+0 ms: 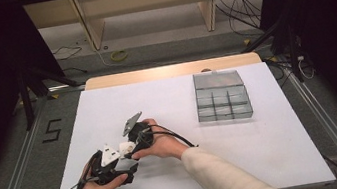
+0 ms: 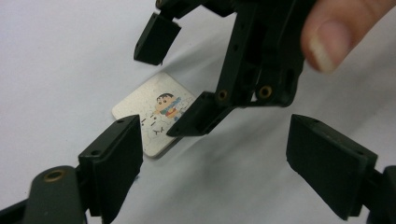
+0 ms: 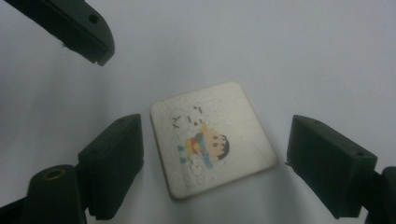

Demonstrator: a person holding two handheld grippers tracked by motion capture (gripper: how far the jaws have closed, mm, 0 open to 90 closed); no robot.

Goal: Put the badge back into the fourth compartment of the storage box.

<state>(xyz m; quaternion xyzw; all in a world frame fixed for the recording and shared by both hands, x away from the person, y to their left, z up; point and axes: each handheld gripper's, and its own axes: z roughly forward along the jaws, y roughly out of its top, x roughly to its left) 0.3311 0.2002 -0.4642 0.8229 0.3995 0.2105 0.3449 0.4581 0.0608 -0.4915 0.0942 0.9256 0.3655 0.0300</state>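
The square card (image 3: 212,140), printed with a cartoon figure, lies flat on the white desk (image 1: 245,148) between the spread jaws of the right gripper (image 3: 212,158). In the right gripper view there is bare desk on either side of the card, the left jaw just beside its left edge, the right jaw a little farther from its right corner.

From the high view both grippers crowd together at about 7 o'clock on the desk, well apart from the grey compartment tray (image 1: 221,95) at 1 o'clock, with wide open surface toward the right and far edges.

The left gripper (image 2: 212,163) also stands open, holding nothing. Its view shows the card (image 2: 152,114) at 11 o'clock, partly covered by the right gripper's jaw, and a fingertip (image 2: 334,35) at 1 o'clock. In the right gripper view, one left-gripper jaw enters at 10 o'clock.
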